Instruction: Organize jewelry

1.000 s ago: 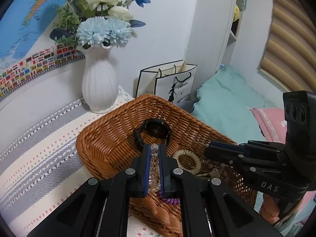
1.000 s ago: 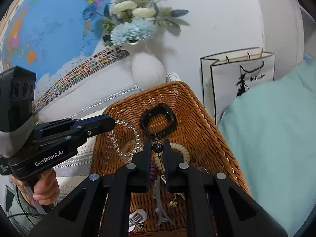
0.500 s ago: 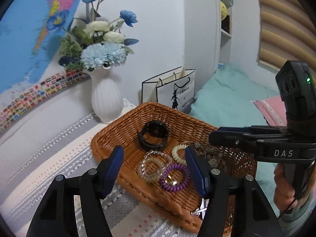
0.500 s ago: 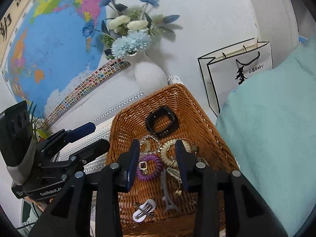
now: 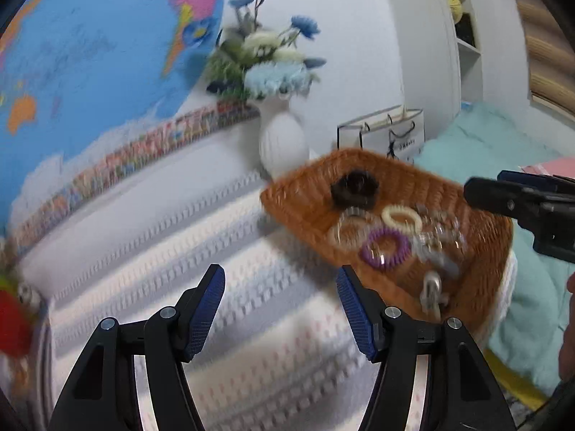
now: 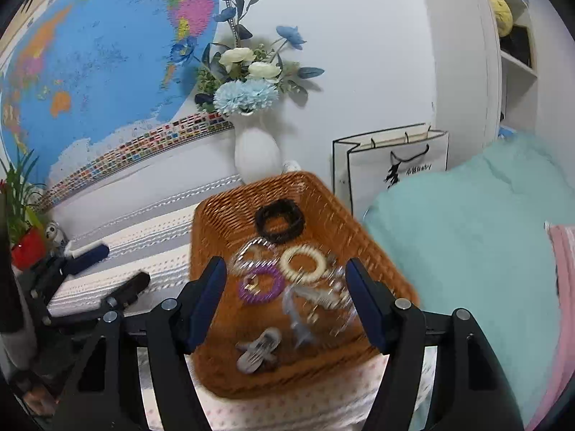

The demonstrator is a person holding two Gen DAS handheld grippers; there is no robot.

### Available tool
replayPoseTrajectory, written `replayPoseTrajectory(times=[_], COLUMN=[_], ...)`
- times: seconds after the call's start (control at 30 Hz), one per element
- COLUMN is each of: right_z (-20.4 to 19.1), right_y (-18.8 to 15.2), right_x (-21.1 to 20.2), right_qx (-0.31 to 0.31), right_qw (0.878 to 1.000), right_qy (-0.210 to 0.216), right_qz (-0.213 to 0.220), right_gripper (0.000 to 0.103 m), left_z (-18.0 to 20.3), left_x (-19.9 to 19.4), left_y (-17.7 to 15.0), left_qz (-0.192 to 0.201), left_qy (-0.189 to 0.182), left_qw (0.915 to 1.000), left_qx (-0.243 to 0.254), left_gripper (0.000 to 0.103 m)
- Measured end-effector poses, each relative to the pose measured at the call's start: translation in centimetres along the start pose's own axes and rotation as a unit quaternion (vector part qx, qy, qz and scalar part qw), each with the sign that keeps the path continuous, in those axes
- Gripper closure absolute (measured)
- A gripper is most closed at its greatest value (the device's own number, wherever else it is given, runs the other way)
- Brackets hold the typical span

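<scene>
A brown wicker basket (image 6: pixel 215 226) (image 5: pixel 485 237) holds a black watch (image 6: pixel 280 221) (image 5: pixel 354 186), a cream bracelet (image 6: pixel 302 264) (image 5: pixel 401 215), a purple coil bracelet (image 6: pixel 261 285) (image 5: pixel 385 248), a clear bead bracelet (image 6: pixel 248 255), a silver necklace (image 6: pixel 316 298) and a hair clip (image 6: pixel 258 350). My right gripper (image 6: pixel 287 287) is open and empty above the basket's near half. My left gripper (image 5: pixel 282 292) is open and empty over the striped cloth (image 5: pixel 201 237), left of the basket. The left view is blurred.
A white vase of blue and white flowers (image 6: pixel 257 154) stands behind the basket by the wall map (image 6: pixel 97 72). A white paper bag (image 6: pixel 391 165) and teal bedding (image 6: pixel 467 233) lie to the right. A red potted plant (image 6: pixel 27 248) is at far left.
Both grippers opened, let go of the bead bracelet and the necklace into the basket, and pulled back. The left gripper swung left away from the basket.
</scene>
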State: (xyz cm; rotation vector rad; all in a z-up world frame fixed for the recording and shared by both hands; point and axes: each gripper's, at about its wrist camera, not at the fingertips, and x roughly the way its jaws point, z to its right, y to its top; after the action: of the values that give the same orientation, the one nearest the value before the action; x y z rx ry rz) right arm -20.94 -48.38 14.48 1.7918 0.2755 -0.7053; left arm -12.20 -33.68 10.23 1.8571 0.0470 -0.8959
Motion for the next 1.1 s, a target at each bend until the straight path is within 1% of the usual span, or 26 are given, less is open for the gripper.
replayPoseTrajectory(times=[0.07, 0.17, 0.27, 0.37, 0.53, 0.77, 1.1], right_z=[-0.5, -1.6, -3.1, -4.7, -6.7, -8.8, -9.5], right_y=[-0.7, -1.3, -1.6, -1.9, -2.3, -2.5, -2.7], right_x=[0.1, 0.2, 0.4, 0.4, 0.5, 0.6, 0.7], right_qx=[0.002, 0.001, -0.013, -0.034, -0.045, -0.06, -0.068], right_qw=[1.0, 1.0, 0.999, 0.998, 0.997, 0.996, 0.995], right_qy=[0.001, -0.003, -0.028, -0.054, -0.053, -0.058, -0.065], right_qz=[-0.011, -0.024, -0.03, -0.028, -0.033, -0.035, -0.042], right_gripper=[0.03, 0.03, 0.031, 0.03, 0.031, 0.03, 0.03], left_z=[-0.5, -1.2, -2.2, -3.4, -5.3, -7.2, -7.6], left_x=[-0.3, -1.2, -2.3, -3.0, -3.9, -4.5, -4.4], left_y=[-0.9, -1.6, -2.2, -2.9, -4.0, -5.0, -5.4], left_qz=[-0.009, -0.003, 0.006, 0.009, 0.009, 0.011, 0.008], left_qy=[-0.005, 0.007, 0.02, 0.022, 0.034, 0.033, 0.028], left_qw=[0.9999, 0.9998, 0.9995, 0.9991, 0.998, 0.9971, 0.9966], left_qx=[-0.01, -0.017, -0.024, -0.037, -0.052, -0.068, -0.077], left_gripper=[0.037, 0.037, 0.037, 0.037, 0.037, 0.037, 0.037])
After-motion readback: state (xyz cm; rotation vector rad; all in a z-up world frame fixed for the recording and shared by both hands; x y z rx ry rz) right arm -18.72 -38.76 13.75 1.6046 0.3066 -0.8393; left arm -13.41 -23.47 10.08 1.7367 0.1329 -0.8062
